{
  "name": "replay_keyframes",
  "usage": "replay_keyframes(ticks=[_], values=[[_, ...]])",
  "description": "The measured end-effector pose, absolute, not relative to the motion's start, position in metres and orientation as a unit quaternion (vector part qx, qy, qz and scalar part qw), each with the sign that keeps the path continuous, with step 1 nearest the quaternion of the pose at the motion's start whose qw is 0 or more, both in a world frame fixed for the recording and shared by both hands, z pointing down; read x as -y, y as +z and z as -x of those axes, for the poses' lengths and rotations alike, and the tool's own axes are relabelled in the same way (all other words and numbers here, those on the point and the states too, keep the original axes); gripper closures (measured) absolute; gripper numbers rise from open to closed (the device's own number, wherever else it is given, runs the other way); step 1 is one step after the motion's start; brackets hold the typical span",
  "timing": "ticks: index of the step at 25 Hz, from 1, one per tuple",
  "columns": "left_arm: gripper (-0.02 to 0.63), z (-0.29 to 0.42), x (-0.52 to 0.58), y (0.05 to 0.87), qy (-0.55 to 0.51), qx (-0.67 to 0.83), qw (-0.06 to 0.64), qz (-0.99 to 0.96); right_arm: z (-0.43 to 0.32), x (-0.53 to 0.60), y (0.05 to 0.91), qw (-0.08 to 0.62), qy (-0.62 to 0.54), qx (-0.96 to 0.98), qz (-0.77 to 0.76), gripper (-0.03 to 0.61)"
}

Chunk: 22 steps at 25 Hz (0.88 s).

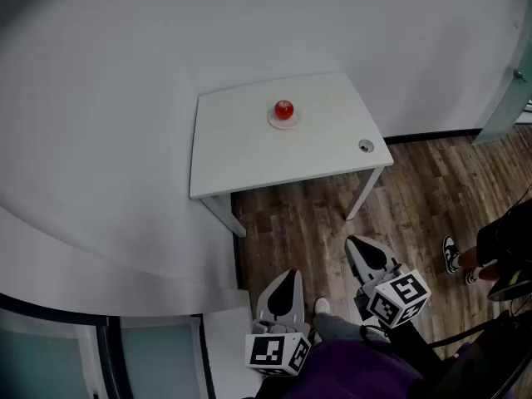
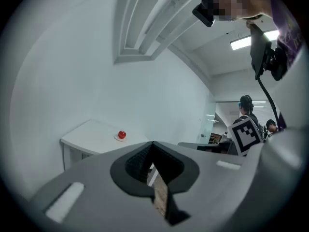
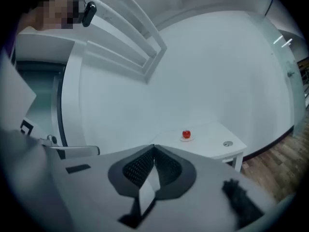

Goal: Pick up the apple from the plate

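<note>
I stand back from the white table, where the red apple sits on its small plate near the far edge. A round grommet lies at the table's near right corner. My left gripper and right gripper are held low over the wood floor, well short of the table, each with jaws closed together and nothing between them
</note>
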<state>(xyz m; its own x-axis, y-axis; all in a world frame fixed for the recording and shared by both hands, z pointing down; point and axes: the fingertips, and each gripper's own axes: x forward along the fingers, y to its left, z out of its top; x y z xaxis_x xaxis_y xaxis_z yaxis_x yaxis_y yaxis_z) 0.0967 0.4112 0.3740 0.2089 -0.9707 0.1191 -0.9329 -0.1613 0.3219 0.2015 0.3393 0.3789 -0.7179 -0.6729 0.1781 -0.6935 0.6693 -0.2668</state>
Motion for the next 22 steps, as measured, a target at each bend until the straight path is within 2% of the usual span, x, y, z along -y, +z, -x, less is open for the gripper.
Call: replay_keyframes(ticks=[11, 22], values=[[0.609, -0.101, -0.344, 0.375, -0.038, 0.641, 0.167, -0.748, -0.222, -0.261, 0.375, 0.021, 0.152, 0.914, -0.376, 0.568], [0.609, -0.045, -0.27, 0.386, -0.048, 0.662, 0.173, -0.728, -0.176, -0.184, 0.387, 0.02, 0.155, 0.913, -0.376, 0.568]])
